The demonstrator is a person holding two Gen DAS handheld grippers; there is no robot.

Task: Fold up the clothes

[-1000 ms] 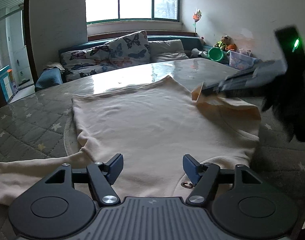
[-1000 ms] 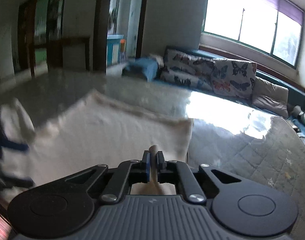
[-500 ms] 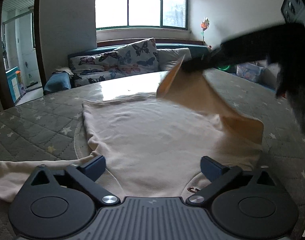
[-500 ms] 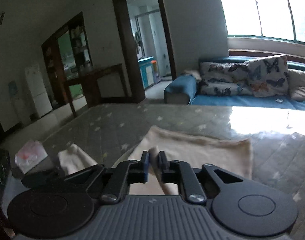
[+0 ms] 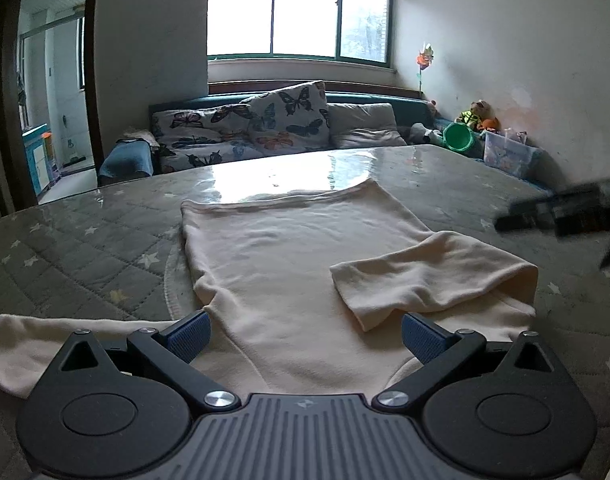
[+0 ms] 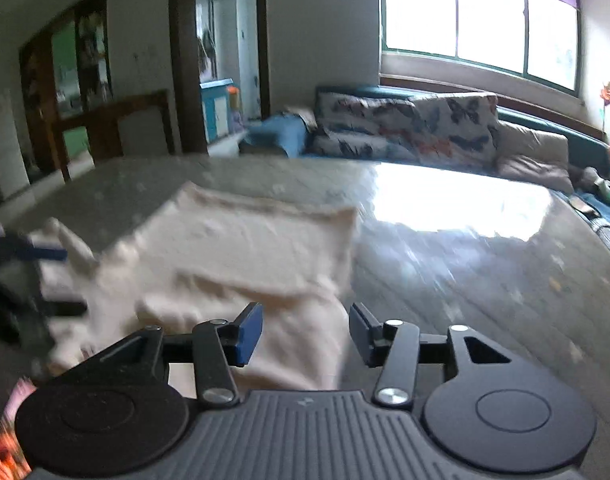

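Observation:
A cream long-sleeved shirt (image 5: 289,248) lies flat on the grey quilted table cover (image 5: 85,240). One sleeve (image 5: 429,276) is folded across the shirt's body. The other sleeve (image 5: 65,344) trails out to the left. My left gripper (image 5: 305,336) hovers wide open over the near hem, holding nothing. My right gripper (image 6: 305,332) has its jaws opening above the shirt (image 6: 245,248), and its pads are not pressing the cloth below them. In the left wrist view the right gripper (image 5: 561,210) is a dark blur off the shirt's right side. The left gripper (image 6: 21,280) shows blurred at the right wrist view's left edge.
Beyond the table's far edge stands a sofa with butterfly cushions (image 5: 265,128). A green bucket (image 5: 459,138), a clear plastic box (image 5: 509,154) and soft toys sit in the right corner. A chair (image 6: 141,132) and a doorway (image 6: 221,60) are to the left.
The right gripper carried the sleeve over the shirt, let it go and drew back to the right. The sleeve now rests folded on the body. The left jaws spread wider.

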